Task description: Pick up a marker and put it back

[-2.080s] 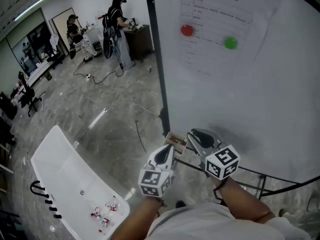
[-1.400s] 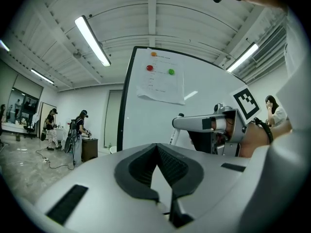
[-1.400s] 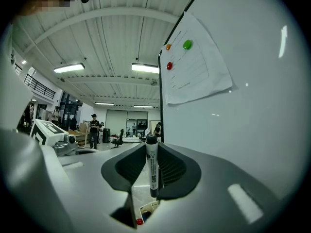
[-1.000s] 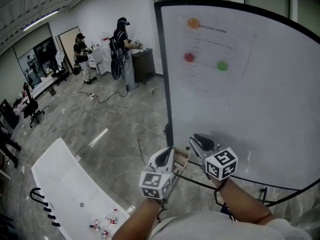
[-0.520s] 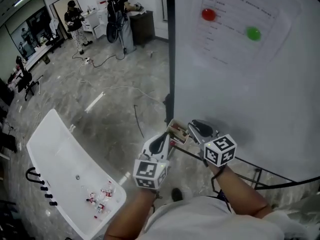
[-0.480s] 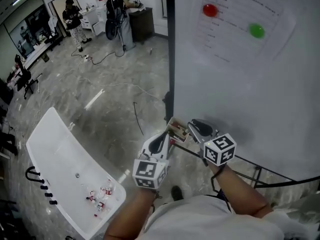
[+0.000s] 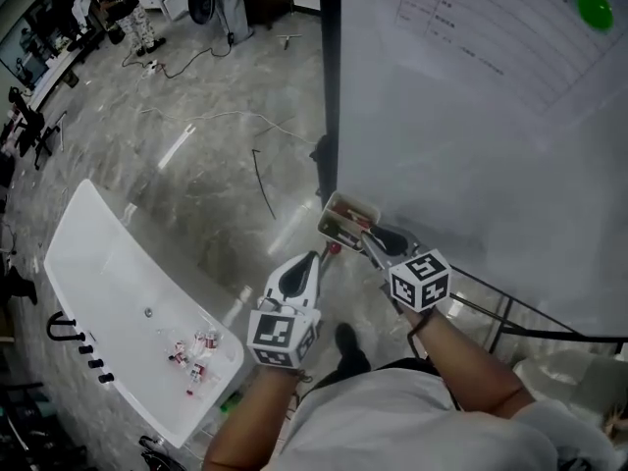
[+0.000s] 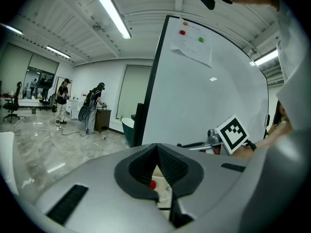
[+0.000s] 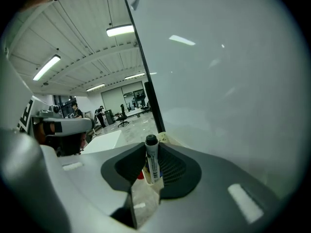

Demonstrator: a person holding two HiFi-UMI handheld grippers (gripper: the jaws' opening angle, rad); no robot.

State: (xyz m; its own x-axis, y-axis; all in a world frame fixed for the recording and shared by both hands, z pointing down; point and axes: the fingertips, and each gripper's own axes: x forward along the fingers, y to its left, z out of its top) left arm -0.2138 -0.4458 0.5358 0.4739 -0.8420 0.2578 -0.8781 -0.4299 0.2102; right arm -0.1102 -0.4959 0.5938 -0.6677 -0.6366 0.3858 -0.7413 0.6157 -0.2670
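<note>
Down at the whiteboard's (image 7: 471, 126) lower corner, you have lowered both grippers to the marker box (image 7: 327, 224), so with the right gripper (image 7: 376, 246) clamping the marker (image 9: 152, 161) upright and the left gripper (image 8: 157, 149) closed on nothing, the put-back looks near.

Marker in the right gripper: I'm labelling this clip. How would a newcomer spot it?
Find the big whiteboard, then the small open box at its lower left corner. There the right gripper clamps the marker; its cap is black, unlike the red cap beside it.
</note>
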